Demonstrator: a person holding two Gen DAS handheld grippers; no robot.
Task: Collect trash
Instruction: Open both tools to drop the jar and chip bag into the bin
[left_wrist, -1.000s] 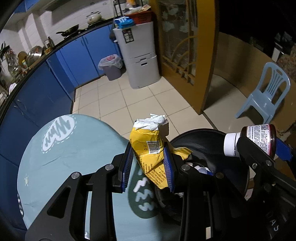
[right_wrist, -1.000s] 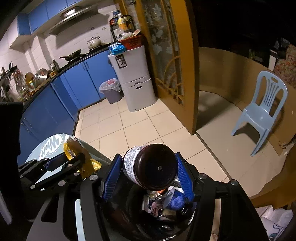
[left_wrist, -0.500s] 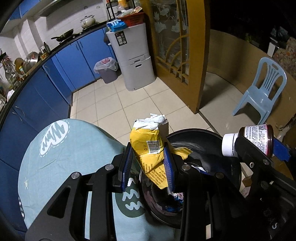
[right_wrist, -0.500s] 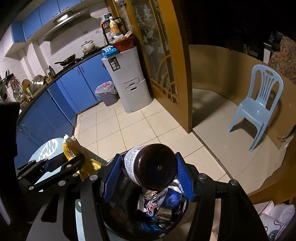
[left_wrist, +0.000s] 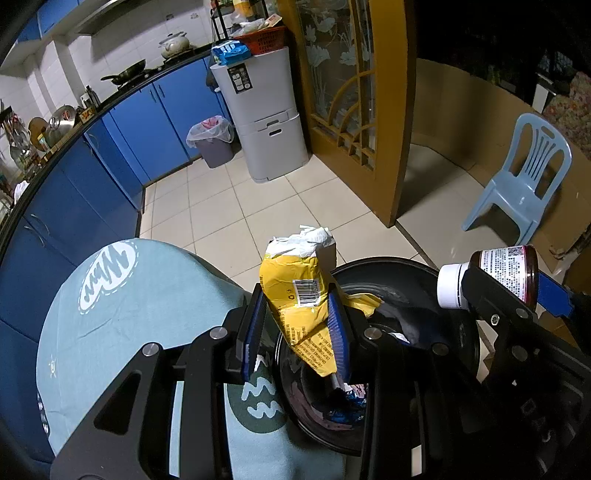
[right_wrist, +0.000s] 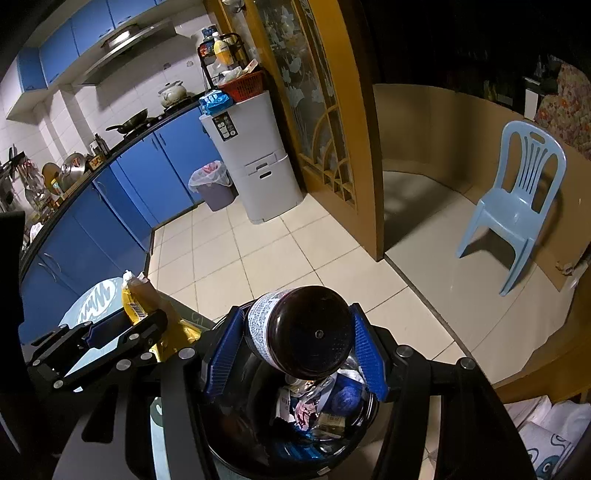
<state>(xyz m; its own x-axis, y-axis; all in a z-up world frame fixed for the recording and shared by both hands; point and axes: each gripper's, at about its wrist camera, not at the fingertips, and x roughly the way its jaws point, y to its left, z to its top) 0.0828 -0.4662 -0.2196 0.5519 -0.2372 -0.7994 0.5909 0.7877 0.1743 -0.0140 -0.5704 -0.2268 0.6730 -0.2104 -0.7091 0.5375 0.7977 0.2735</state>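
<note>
A crumpled yellow snack bag (left_wrist: 299, 295) with a torn white top stands upright between the blue pads of my left gripper (left_wrist: 295, 317), which is shut on it. It hangs over the near-left rim of a black trash bin (left_wrist: 406, 264) that holds several wrappers. My right gripper (right_wrist: 299, 343) is shut on a dark jar (right_wrist: 306, 332) with a printed label and white cap, lying sideways above the bin's mouth (right_wrist: 258, 454). The left wrist view shows the jar (left_wrist: 506, 273) at the right. The right wrist view shows the bag (right_wrist: 133, 306) at the left.
A round table with a light blue cloth (left_wrist: 129, 314) touches the bin's left side. Beyond lie a tiled floor, blue kitchen cabinets (left_wrist: 147, 129), a grey cabinet (left_wrist: 266, 122), a small lined bin (left_wrist: 212, 142), a wooden door (left_wrist: 351, 110) and a blue plastic chair (left_wrist: 517, 177).
Both grippers keep their hold. The left wrist view has shifted a little, so more of the bin's inside now shows under the bag. The jar stays over the bin.
</note>
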